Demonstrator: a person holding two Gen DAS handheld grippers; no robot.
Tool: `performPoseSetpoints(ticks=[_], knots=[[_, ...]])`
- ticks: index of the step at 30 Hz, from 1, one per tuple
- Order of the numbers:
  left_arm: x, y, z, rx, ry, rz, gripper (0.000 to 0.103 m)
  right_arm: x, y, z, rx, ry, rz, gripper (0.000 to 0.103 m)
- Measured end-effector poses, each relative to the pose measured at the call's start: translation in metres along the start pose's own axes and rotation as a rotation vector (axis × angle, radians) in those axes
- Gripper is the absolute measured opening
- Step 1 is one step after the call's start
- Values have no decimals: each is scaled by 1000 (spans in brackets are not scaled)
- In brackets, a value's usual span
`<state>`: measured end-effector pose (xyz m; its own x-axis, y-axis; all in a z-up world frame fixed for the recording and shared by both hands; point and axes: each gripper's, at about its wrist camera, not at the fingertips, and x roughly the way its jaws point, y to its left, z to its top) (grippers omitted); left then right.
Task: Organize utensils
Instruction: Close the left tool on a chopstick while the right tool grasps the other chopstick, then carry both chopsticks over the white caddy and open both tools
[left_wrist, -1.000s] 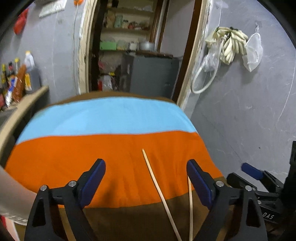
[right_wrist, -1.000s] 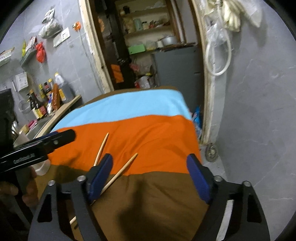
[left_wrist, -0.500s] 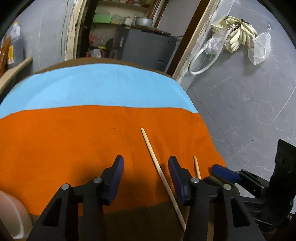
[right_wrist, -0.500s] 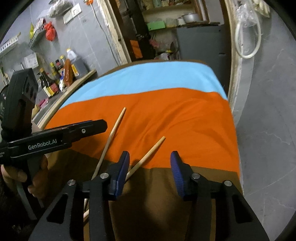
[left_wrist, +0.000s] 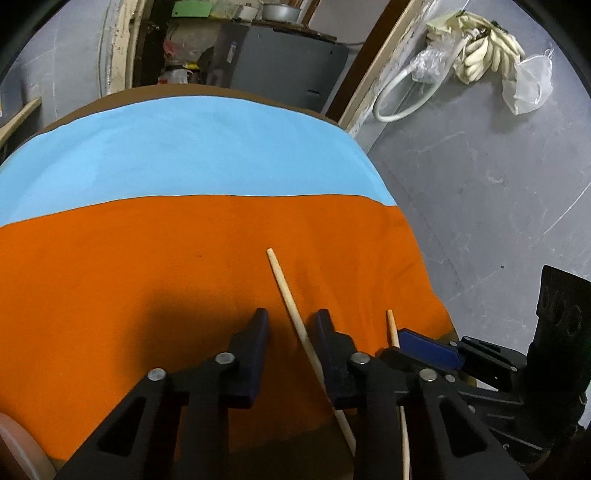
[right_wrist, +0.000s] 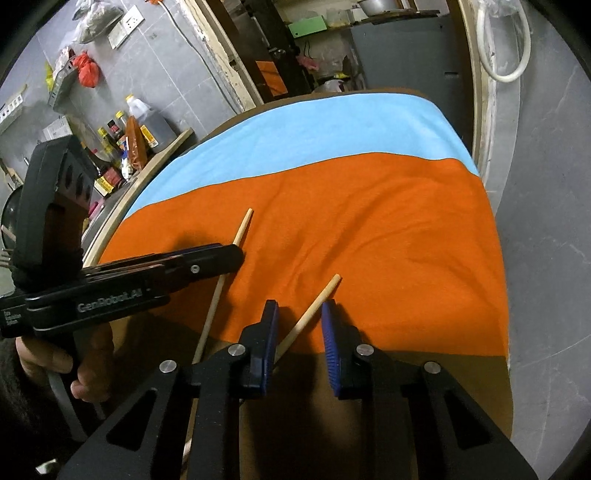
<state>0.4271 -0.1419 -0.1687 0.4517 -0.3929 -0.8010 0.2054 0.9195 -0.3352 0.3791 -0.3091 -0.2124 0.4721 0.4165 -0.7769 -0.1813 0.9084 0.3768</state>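
Note:
Two pale wooden chopsticks lie on a striped cloth of blue, orange and brown. In the left wrist view one chopstick lies between the fingers of my left gripper, which is part open and low over it, not gripping. The second chopstick lies to its right, beside the right gripper's blue pad. In the right wrist view that second chopstick lies between the fingers of my right gripper, also part open around it. The first chopstick passes under the left gripper's fingers.
A white round container's rim shows at the bottom left. Bottles stand on a wooden counter to the left of the table. The cloth's right edge drops to a grey floor. A doorway with shelves lies beyond the table.
Both grippers have come down and forward onto the chopsticks, and both pairs of jaws have narrowed from wide open to a small gap, each around one chopstick.

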Motion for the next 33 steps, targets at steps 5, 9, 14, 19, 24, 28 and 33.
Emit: performPoseSetpoints(ticks=[5, 9, 14, 19, 24, 28, 33], knots=[[4, -1, 5, -17, 49, 7, 11, 2, 2, 3, 22, 43, -16, 21], [5, -2, 6, -35, 65, 6, 10, 5, 5, 7, 46, 70, -38, 16], [3, 3, 2, -74, 55, -12, 7, 6, -1, 8, 123, 79, -13, 8], [-10, 2, -6, -75, 22, -14, 5, -6, 1, 1, 174, 21, 23, 4], [-43, 1, -12, -73, -70, -32, 5, -33, 13, 1, 140, -92, 57, 4], [-81, -4, -18, -54, -185, -47, 5, -59, 34, 4, 71, -189, 56, 4], [-133, -11, -27, -28, -342, -39, 5, -88, 69, 11, -11, -301, 69, 4]])
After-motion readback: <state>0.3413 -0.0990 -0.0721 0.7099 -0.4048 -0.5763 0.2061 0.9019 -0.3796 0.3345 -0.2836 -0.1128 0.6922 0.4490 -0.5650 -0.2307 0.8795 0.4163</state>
